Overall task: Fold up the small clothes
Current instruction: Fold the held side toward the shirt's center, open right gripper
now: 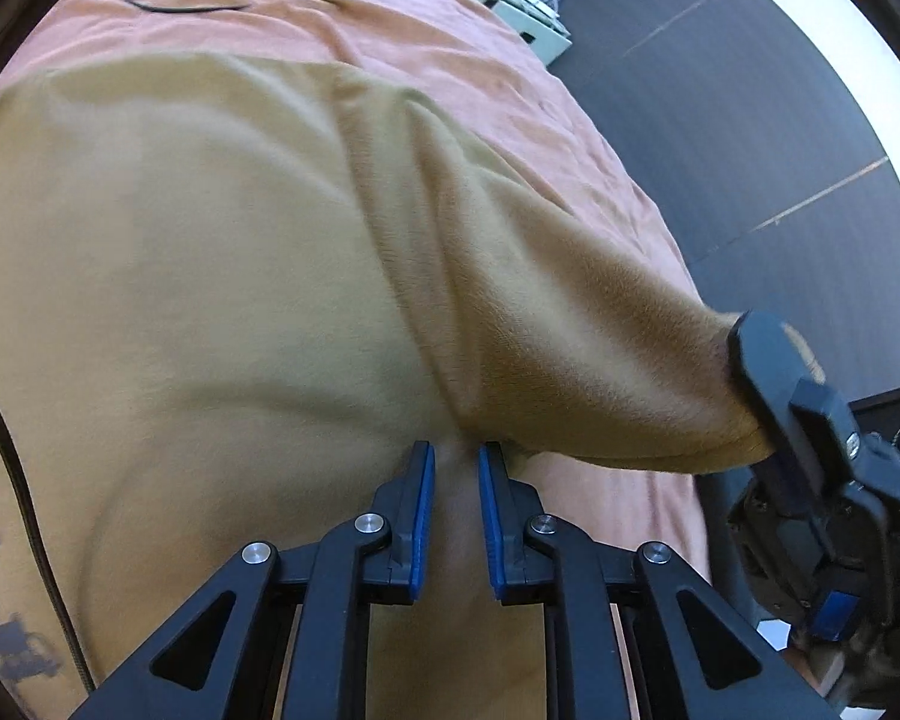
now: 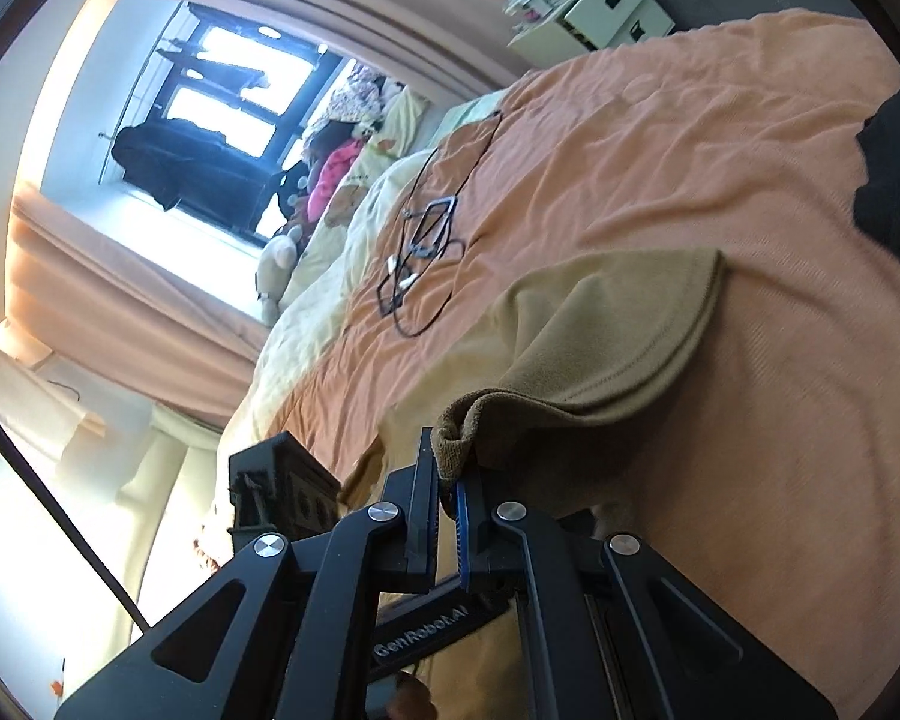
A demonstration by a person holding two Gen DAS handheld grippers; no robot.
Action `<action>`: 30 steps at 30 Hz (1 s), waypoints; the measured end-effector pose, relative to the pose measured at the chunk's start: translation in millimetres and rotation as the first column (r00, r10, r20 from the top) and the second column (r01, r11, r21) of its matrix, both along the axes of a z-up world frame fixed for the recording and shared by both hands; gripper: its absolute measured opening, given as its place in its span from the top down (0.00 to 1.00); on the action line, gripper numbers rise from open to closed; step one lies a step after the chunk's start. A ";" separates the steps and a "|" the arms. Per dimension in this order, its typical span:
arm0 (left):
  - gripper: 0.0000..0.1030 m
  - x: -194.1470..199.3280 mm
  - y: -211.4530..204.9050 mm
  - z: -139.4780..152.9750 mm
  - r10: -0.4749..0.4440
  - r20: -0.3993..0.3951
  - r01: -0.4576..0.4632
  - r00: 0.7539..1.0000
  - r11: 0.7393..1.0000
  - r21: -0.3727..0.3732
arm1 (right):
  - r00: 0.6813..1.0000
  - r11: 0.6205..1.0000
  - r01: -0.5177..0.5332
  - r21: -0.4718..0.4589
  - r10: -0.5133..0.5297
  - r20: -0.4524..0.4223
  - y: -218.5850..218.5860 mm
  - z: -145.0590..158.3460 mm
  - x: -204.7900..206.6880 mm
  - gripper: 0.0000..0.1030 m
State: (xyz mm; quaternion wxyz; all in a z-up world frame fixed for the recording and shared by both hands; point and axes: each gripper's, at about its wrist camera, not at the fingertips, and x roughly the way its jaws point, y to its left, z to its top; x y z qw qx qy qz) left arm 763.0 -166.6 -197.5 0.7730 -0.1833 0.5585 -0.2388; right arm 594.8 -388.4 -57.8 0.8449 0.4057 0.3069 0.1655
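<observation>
A tan, soft fleece-like garment (image 1: 210, 276) lies spread over a bed covered with an orange quilted bedspread (image 1: 462, 72). In the left wrist view the garment fills most of the near and left part of the bed, with a thick fold running from the far middle down toward the near middle.

The left gripper (image 1: 456, 468) points steeply down at the near end of that fold. Its black fingers with blue pads (image 1: 425, 510) stand slightly apart with a narrow strip of the tan cloth between them; whether the pads actually press on the cloth cannot be told.

The right gripper (image 2: 447, 468) has its fingers pressed together on a bunched edge of the garment (image 2: 600, 324), pinching it. In the left wrist view this gripper (image 1: 756, 408) sits at the right, with a cone of tan cloth pulled out toward it, lifted off the bedspread.

A tangle of black cables (image 2: 420, 252) lies on the far part of the bedspread, well apart from the garment. A pale green box-like cabinet (image 2: 606, 12) stands beyond the bed. A window with peach-coloured curtains (image 2: 132, 312) is at the far left, and a dark floor (image 1: 750, 120) runs along the right of the bed.
</observation>
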 end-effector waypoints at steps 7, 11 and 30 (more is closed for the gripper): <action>0.84 -7.4 48.3 21.1 0.088 0.019 -0.089 0.996 0.994 0.065 | 0.998 0.998 -0.054 0.018 0.055 -0.044 1.0 -7.4 16.0 0.99; 0.84 -9.4 66.6 38.9 0.121 0.045 -0.124 0.992 0.988 0.088 | 0.994 0.996 -0.085 0.007 0.085 -0.068 8.5 -7.2 22.6 0.99; 0.57 -4.6 26.6 71.6 0.002 0.119 -0.022 0.993 0.986 0.167 | 0.977 0.991 0.114 0.067 -0.099 -0.188 -100.2 6.7 35.5 0.37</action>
